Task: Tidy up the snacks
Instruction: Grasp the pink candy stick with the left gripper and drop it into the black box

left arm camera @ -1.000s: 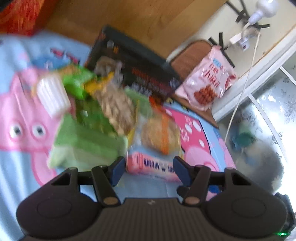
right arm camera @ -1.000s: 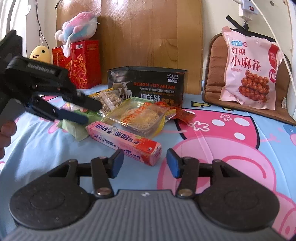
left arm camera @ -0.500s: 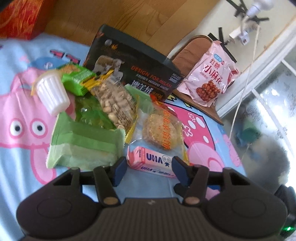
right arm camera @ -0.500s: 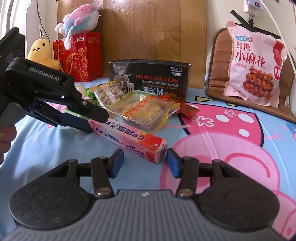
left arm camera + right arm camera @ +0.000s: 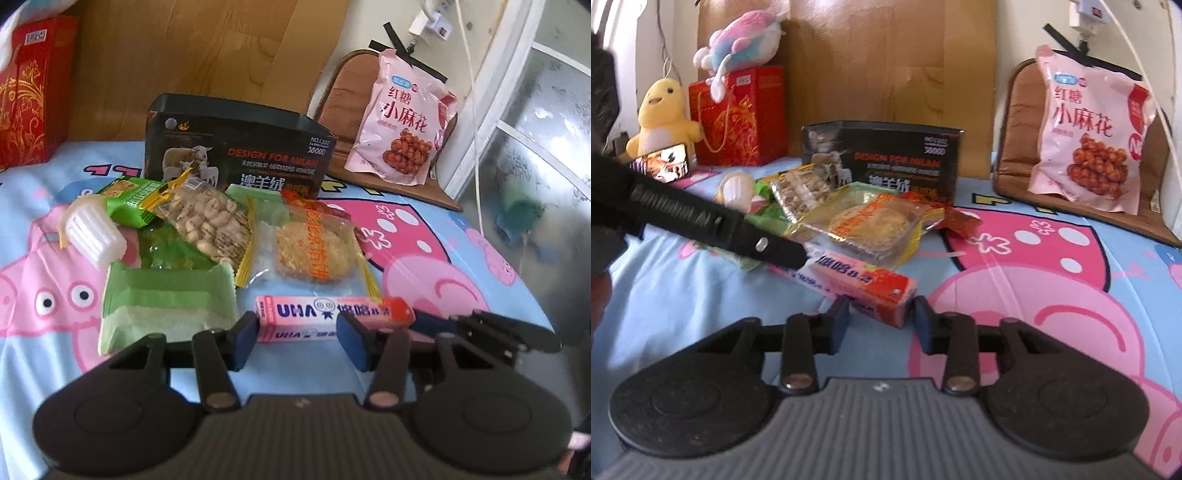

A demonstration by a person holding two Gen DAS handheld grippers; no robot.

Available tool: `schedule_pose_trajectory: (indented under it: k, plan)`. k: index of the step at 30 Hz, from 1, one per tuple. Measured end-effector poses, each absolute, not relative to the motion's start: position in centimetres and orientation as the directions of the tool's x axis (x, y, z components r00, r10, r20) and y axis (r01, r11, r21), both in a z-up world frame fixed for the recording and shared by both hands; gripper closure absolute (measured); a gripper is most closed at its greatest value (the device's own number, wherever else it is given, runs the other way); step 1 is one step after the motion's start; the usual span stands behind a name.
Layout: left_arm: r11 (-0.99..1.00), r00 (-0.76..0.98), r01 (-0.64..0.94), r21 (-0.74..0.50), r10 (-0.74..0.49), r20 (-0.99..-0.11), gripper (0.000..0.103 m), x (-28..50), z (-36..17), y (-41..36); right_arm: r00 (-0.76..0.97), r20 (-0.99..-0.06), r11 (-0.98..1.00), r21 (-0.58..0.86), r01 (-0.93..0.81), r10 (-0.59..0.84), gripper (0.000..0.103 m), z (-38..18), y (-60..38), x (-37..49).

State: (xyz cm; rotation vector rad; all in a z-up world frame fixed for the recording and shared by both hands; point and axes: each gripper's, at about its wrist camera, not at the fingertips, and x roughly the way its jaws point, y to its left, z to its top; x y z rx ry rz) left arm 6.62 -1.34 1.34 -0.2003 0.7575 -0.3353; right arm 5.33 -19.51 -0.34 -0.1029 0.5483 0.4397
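The pink candy box lies flat on the bedsheet with one gripper at each end. The left gripper has just been closing: its jaws stand around the box's near left end, the left pad at the box's end face, the right pad in front of its long side; whether either presses I cannot tell. The right gripper has also just been closing, and its jaws flank the box's red end, the pads just beside it (contact is not clear from here).

Just beyond the box, away from both tools, sits a heap of snacks: a round cake in clear wrap, a bag of nuts, a green packet and a white ribbed cup. Behind them stands a black carton.

The blue cartoon sheet covers the surface. Farther back, a pink snack bag leans on a brown cushion, with a red gift bag and a yellow plush toy against the wooden headboard.
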Motion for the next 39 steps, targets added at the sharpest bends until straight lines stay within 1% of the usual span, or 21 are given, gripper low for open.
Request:
schedule_pose_trajectory:
  k: [2,5,9,13,27,30,33,36,37,39]
  plan:
    - [0.930,0.684,0.226,-0.291,-0.364,-0.632,0.056,6.1,1.5,-1.2,0.766,-0.507,0.898,0.038,-0.438,0.395,0.064,-0.2,-19.8,5.1]
    - [0.934,0.701,0.225,-0.278,-0.353,-0.620,0.056,5.4,2.0,-1.0,0.785,-0.471,0.893,0.013,-0.450,0.403,0.064,0.0,-19.5,4.3]
    - [0.942,0.714,0.228,-0.246,-0.333,-0.616,0.056,4.6,2.3,-1.1,0.791,-0.452,0.892,0.027,-0.451,0.413,0.064,0.2,-19.3,3.9]
    - [0.950,0.712,0.224,-0.217,-0.312,-0.629,0.056,4.1,2.0,-1.2,0.789,-0.446,0.889,0.037,-0.455,0.423,0.064,0.2,-18.9,3.5]
    - [0.947,0.706,0.223,-0.232,-0.321,-0.632,0.056,4.0,1.7,-1.0,0.790,-0.441,0.889,0.039,-0.456,0.425,0.064,0.1,-18.8,3.3]
    - [0.945,0.711,0.223,-0.239,-0.326,-0.623,0.056,4.1,2.3,-0.7,0.795,-0.429,0.891,0.053,-0.451,0.428,0.063,0.3,-19.0,3.3]
    - [0.943,0.735,0.228,-0.241,-0.329,-0.592,0.056,4.3,3.8,-0.3,0.796,-0.417,0.890,0.084,-0.448,0.439,0.064,1.0,-19.2,3.7]
    - [0.941,0.758,0.234,-0.242,-0.333,-0.561,0.056,5.2,5.6,0.3,0.809,-0.381,0.888,0.083,-0.451,0.447,0.063,2.3,-19.0,4.3]
    - [0.940,0.760,0.238,-0.244,-0.336,-0.556,0.054,5.7,6.0,0.3,0.816,-0.366,0.888,0.077,-0.454,0.448,0.063,2.9,-18.9,4.7]
    - [0.939,0.761,0.240,-0.248,-0.340,-0.552,0.054,7.2,6.9,0.5,0.827,-0.335,0.886,0.057,-0.460,0.451,0.063,4.2,-18.6,5.8]
